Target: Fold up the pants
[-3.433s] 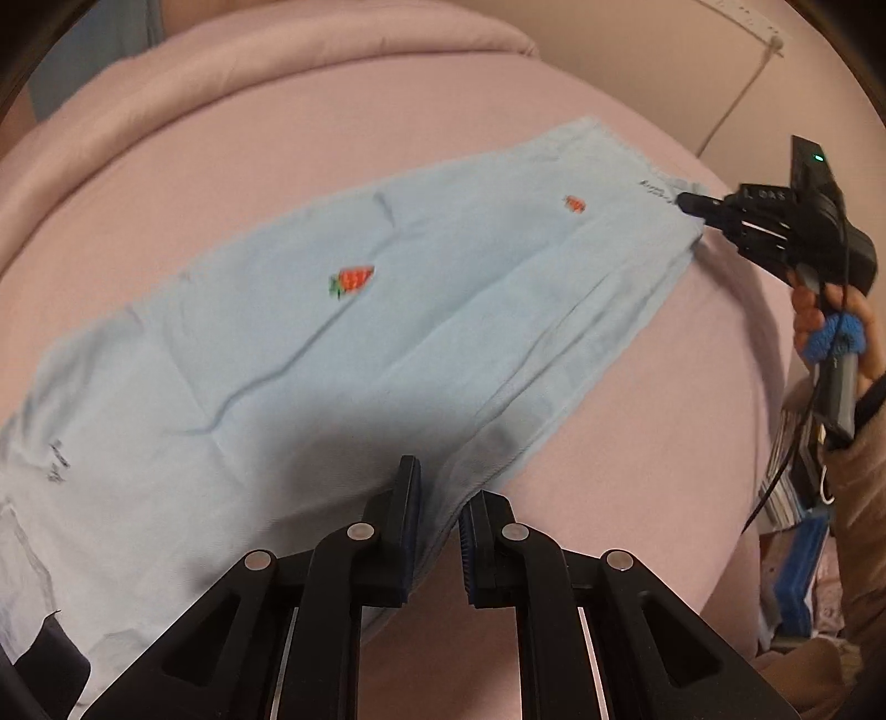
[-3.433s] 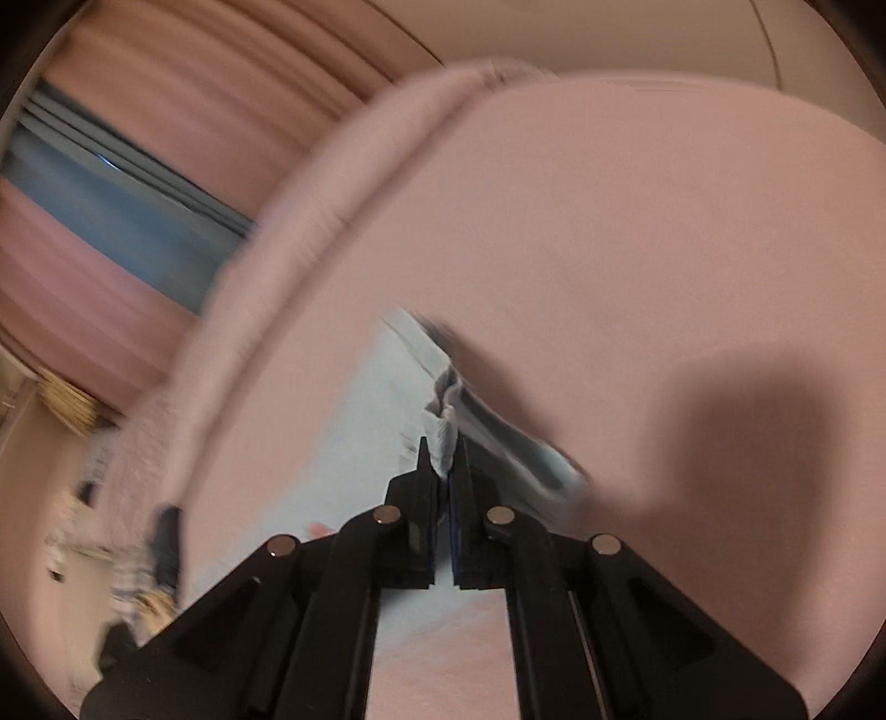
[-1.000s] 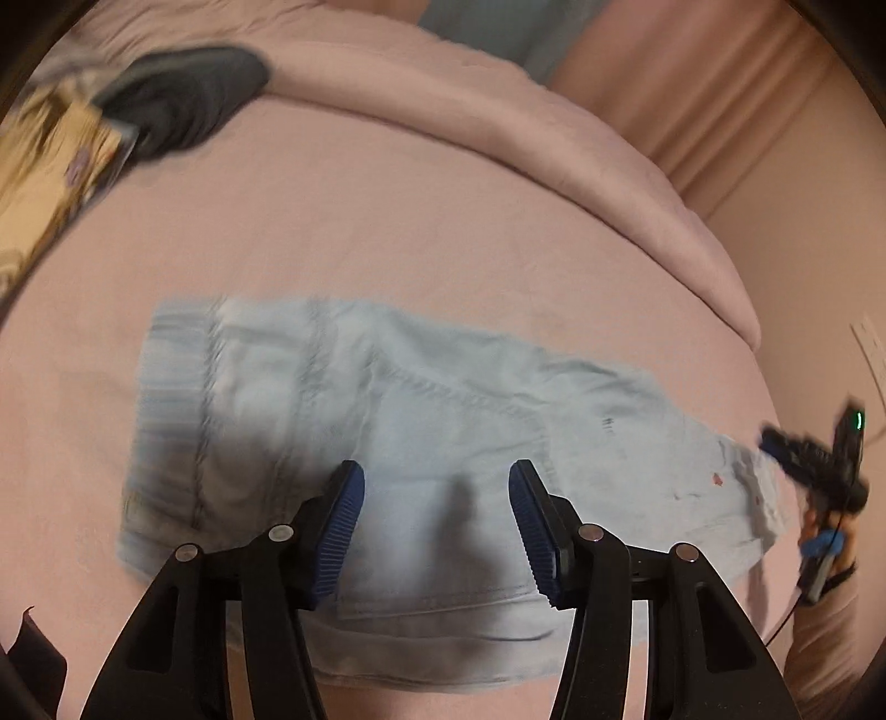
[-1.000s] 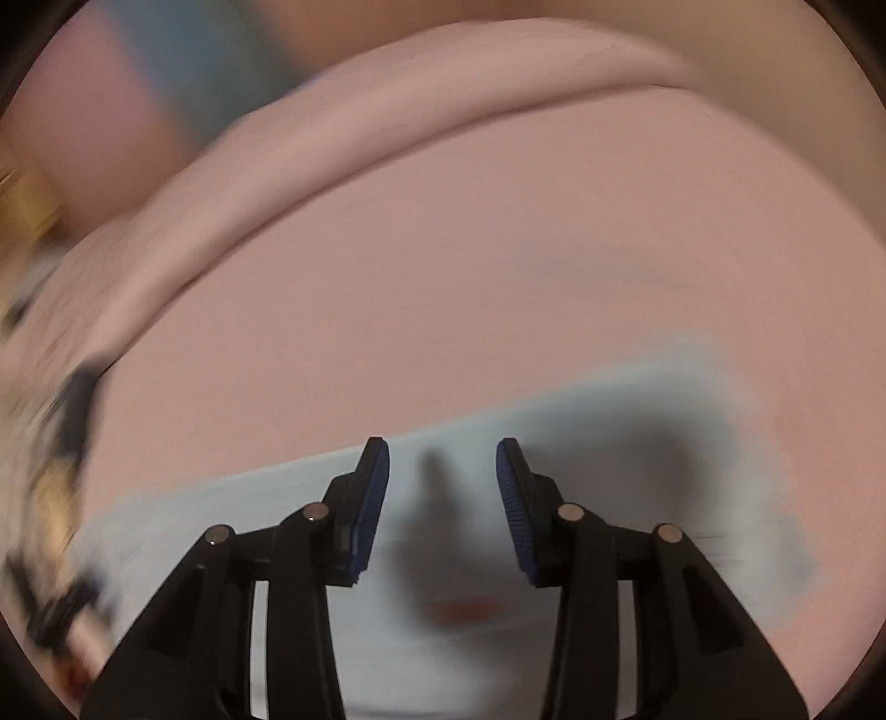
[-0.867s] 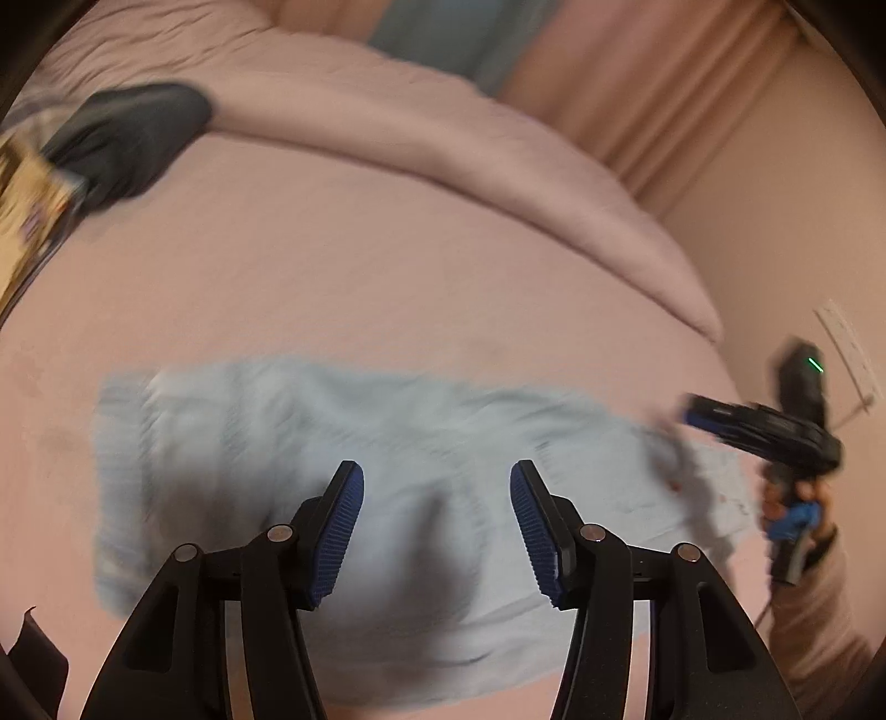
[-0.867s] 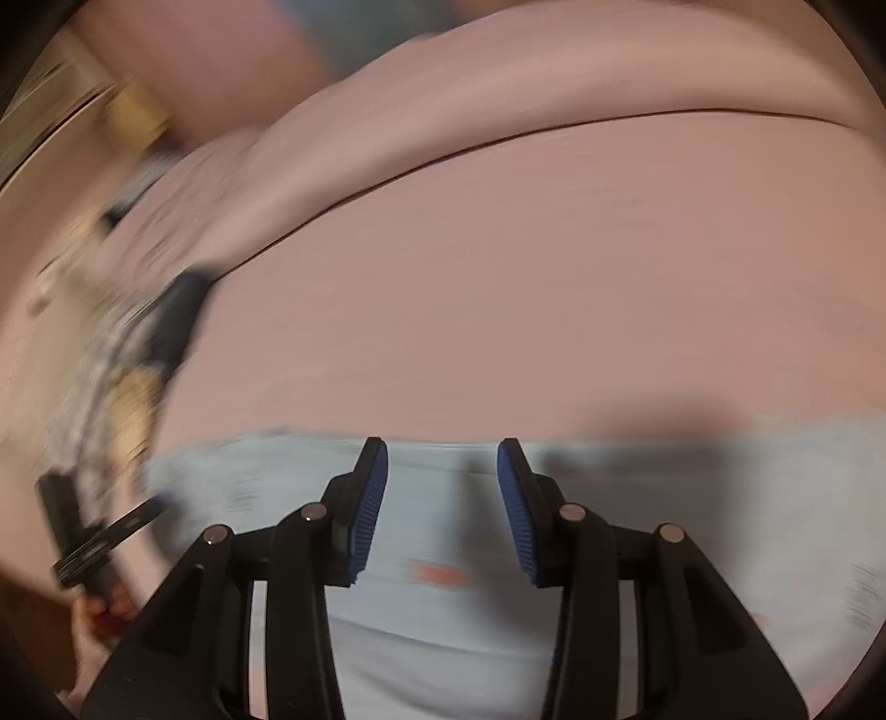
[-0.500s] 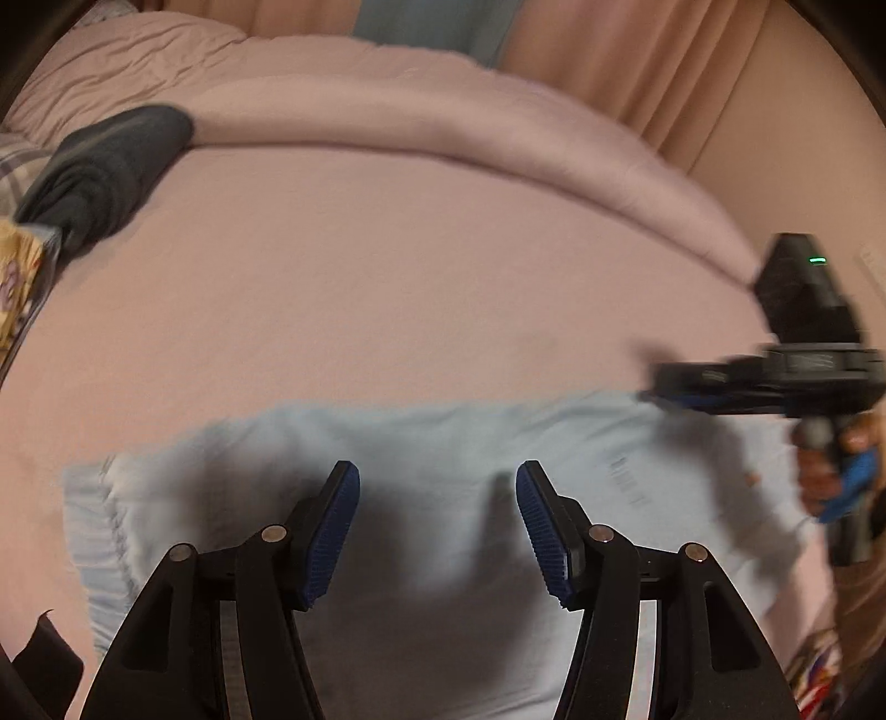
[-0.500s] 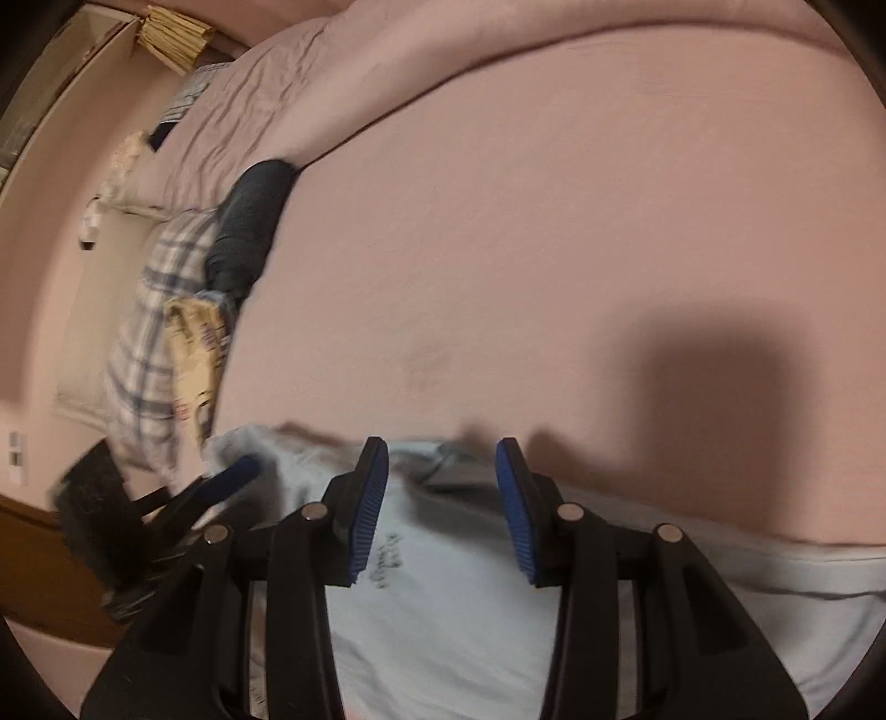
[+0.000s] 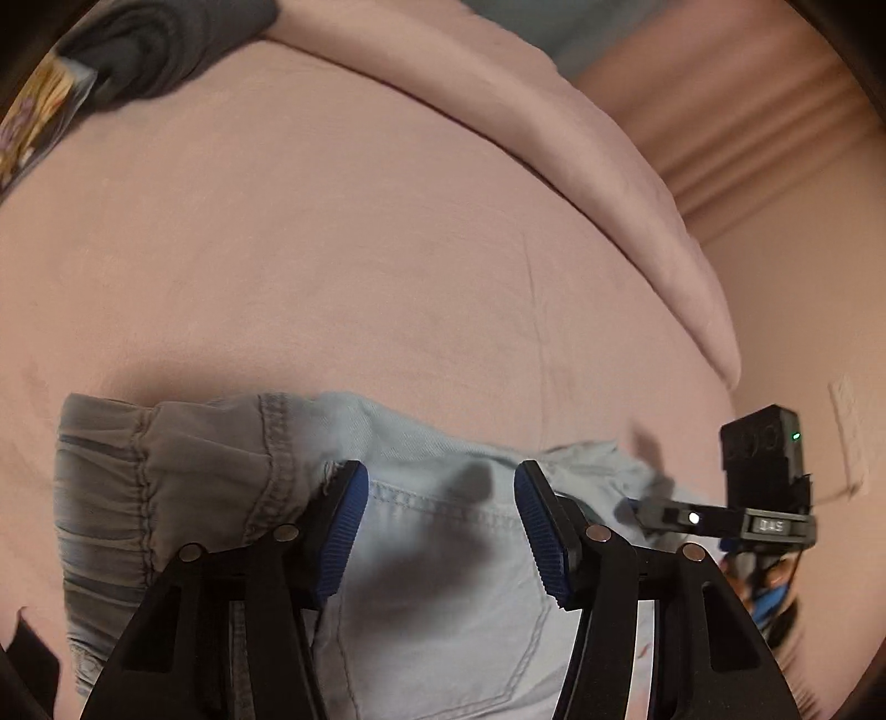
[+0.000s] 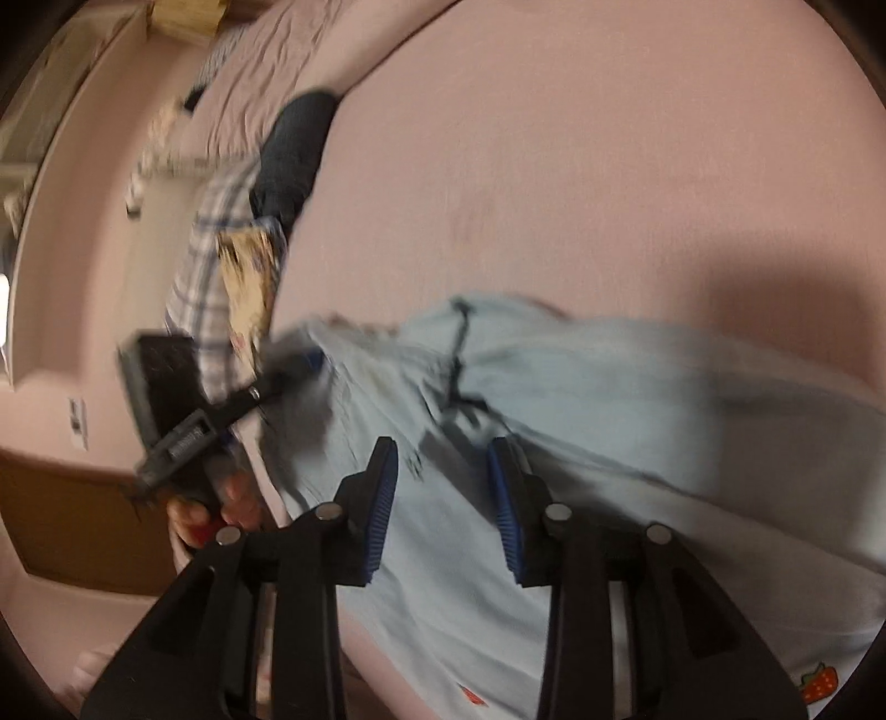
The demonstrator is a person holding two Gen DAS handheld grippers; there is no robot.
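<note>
Light blue pants [image 9: 443,581] with small strawberry prints lie folded on the pink bed. Their gathered waistband [image 9: 127,498] is at the left in the left wrist view. My left gripper [image 9: 440,523] is open and empty, low over the back pocket area. My right gripper [image 10: 443,493] is open and empty over the pants [image 10: 637,443]; it also shows in the left wrist view [image 9: 642,512] at the right, by the pants' right end. The left gripper shows in the right wrist view [image 10: 302,368] at the pants' left end.
A pink sheet [image 9: 360,249] covers the bed, with a rolled pink duvet [image 9: 554,111] at the far side. A dark grey garment [image 9: 155,44], a plaid cloth [image 10: 210,243] and a printed packet [image 10: 249,288] lie at the bed's far left. A wooden edge [image 10: 72,526] is below.
Both grippers have let go of the pants and opened. They have come down close over the folded pants, the left near the waistband, the right near the other end.
</note>
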